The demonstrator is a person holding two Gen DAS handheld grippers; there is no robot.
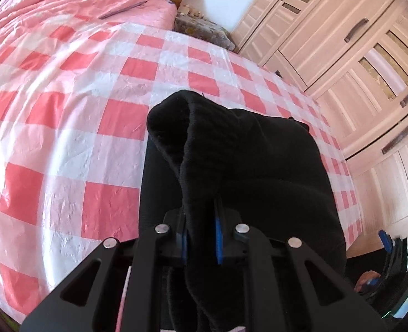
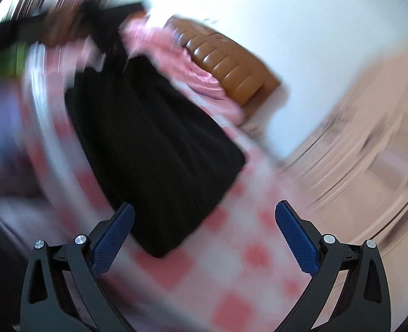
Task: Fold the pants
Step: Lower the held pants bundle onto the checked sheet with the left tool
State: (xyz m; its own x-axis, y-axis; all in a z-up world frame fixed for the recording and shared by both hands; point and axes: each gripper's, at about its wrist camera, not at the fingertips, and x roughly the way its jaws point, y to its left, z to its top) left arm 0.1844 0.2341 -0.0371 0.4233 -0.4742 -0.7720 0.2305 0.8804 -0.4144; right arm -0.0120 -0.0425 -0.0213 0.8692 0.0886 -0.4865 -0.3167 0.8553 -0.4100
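Pinching a bunched end of the black pants (image 1: 231,166) in the left gripper (image 1: 201,238), lay it squarely over the half lying near the checked bedspread's (image 1: 65,138) right edge; right gripper (image 2: 204,238) spread, empty, blurred.

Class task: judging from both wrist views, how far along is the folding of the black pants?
Done: black knit pants lie doubled on the pink checked sheet. In hand: left gripper pinches a raised fold. Left: lay it flat; the right gripper is open, empty.
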